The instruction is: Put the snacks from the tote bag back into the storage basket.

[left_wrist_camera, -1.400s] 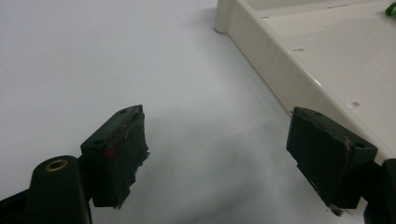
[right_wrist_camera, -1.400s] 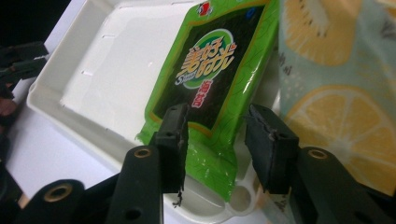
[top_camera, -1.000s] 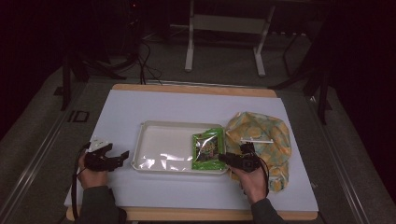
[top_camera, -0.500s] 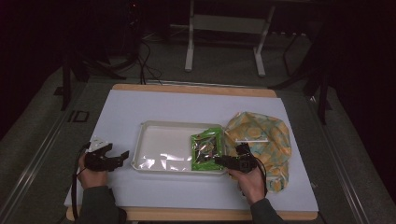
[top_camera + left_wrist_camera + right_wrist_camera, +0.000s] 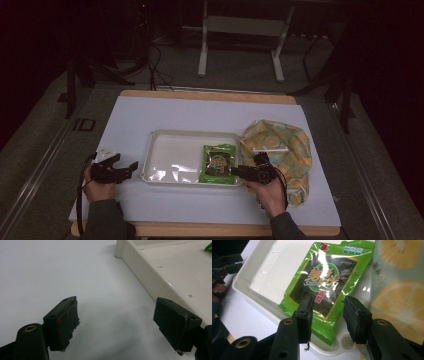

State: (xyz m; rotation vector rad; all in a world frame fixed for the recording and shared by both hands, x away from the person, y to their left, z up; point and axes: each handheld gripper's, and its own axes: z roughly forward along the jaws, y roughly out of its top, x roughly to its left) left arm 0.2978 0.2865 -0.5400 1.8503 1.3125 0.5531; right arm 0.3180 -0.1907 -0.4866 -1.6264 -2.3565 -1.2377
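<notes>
A green seaweed snack packet (image 5: 219, 162) (image 5: 327, 277) lies flat at the right end of a white tray (image 5: 175, 134) (image 5: 269, 270). My right gripper (image 5: 239, 171) (image 5: 327, 302) hovers over the tray's near right corner, pointing left. Its jaws have just been opening and straddle the packet's near edge without pressing on it. To the left of the tray, my left gripper (image 5: 127, 162) (image 5: 116, 312) rests low over the white table sheet. It stands open with nothing between its jaws, beside the tray's end wall (image 5: 160, 272).
A lemon-print fabric bag (image 5: 280, 145) (image 5: 399, 290) lies crumpled right of the tray, touching its right end. A white sheet (image 5: 165, 112) covers the wooden tabletop. Dark floor, cables and stand legs (image 5: 202, 50) lie beyond the far edge.
</notes>
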